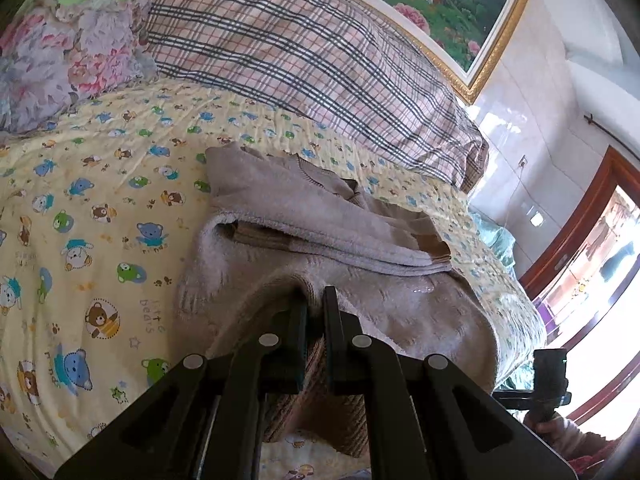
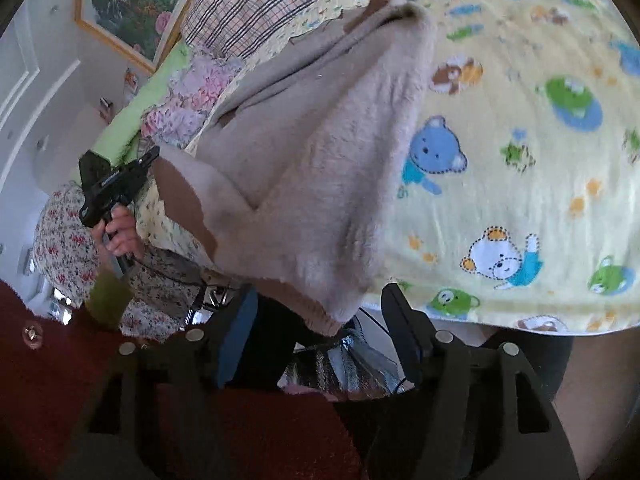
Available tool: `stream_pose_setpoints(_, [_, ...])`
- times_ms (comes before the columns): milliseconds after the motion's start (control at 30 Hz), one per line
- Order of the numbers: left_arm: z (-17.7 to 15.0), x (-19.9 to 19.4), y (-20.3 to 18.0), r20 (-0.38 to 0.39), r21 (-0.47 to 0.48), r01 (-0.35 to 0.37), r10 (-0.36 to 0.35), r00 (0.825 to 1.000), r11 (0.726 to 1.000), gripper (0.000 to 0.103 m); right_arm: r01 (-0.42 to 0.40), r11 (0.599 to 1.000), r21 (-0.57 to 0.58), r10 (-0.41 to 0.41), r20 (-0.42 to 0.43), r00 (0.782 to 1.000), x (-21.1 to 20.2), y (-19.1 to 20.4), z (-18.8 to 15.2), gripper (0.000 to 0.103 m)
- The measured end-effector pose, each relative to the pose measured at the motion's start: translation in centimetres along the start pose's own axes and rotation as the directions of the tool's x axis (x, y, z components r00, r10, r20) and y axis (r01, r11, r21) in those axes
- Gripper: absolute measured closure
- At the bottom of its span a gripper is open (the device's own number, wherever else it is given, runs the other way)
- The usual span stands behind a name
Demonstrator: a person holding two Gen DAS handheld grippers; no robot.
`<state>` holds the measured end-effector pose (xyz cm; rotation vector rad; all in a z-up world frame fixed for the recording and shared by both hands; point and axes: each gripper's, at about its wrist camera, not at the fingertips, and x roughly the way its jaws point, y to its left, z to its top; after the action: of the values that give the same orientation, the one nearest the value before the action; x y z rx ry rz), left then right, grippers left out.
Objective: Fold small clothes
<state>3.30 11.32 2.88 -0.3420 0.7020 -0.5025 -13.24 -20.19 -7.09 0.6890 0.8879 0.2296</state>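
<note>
A small beige fleece garment lies partly folded on a yellow bear-print sheet. My left gripper is shut on the garment's near hem, with cloth bunched between the fingers. In the right wrist view the same garment hangs over the bed edge, its brown outer side showing. My right gripper is open, with the garment's lowest corner hanging between its fingers without being pinched. The left gripper also shows there, held in a hand at the far left.
A plaid pillow and a floral cushion lie at the head of the bed. A framed picture hangs on the wall. A wooden door frame stands at the right. The bear-print sheet fills the right wrist view.
</note>
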Motion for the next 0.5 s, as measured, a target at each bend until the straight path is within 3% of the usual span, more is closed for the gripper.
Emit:
stream_pose_setpoints(100, [0.0, -0.1, -0.2, 0.002, 0.004, -0.003, 0.003, 1.0, 1.0, 0.098, -0.042, 0.999, 0.018, 0.042, -0.004, 0.999, 1.5, -0.4, 0.4, 0.04])
stream_pose_setpoints(167, [0.0, -0.3, -0.3, 0.004, 0.005, -0.006, 0.006, 1.0, 1.0, 0.098, -0.057, 0.998, -0.002, 0.057, -0.054, 0.997, 3.1, -0.1, 0.2, 0.055])
stream_pose_setpoints(200, [0.0, -0.3, -0.3, 0.005, 0.005, -0.008, 0.008, 1.0, 1.0, 0.098, -0.048, 0.999, -0.018, 0.046, -0.074, 0.996, 3.7, 0.2, 0.0, 0.07])
stream_pose_setpoints(233, [0.0, -0.3, -0.3, 0.006, 0.004, -0.008, 0.008, 1.0, 1.0, 0.098, -0.039, 0.999, -0.032, 0.036, -0.091, 0.995, 4.3, 0.4, -0.1, 0.093])
stream_pose_setpoints(333, [0.1, -0.7, -0.3, 0.01, 0.004, -0.008, 0.008, 1.0, 1.0, 0.098, -0.069, 0.995, -0.068, 0.063, -0.096, 0.993, 4.2, 1.3, -0.1, 0.094])
stream_pose_setpoints(433, [0.4, -1.4, -0.4, 0.024, 0.003, -0.004, 0.004, 1.0, 1.0, 0.098, -0.203, 0.975, -0.09, 0.201, -0.026, 0.979, 1.4, 2.7, 0.8, 0.095])
stream_pose_setpoints(500, [0.7, -1.9, -0.7, 0.043, 0.002, 0.001, -0.001, 0.999, 1.0, 0.098, -0.275, 0.955, -0.109, 0.282, 0.045, 0.958, -1.3, 3.5, 2.2, 0.095])
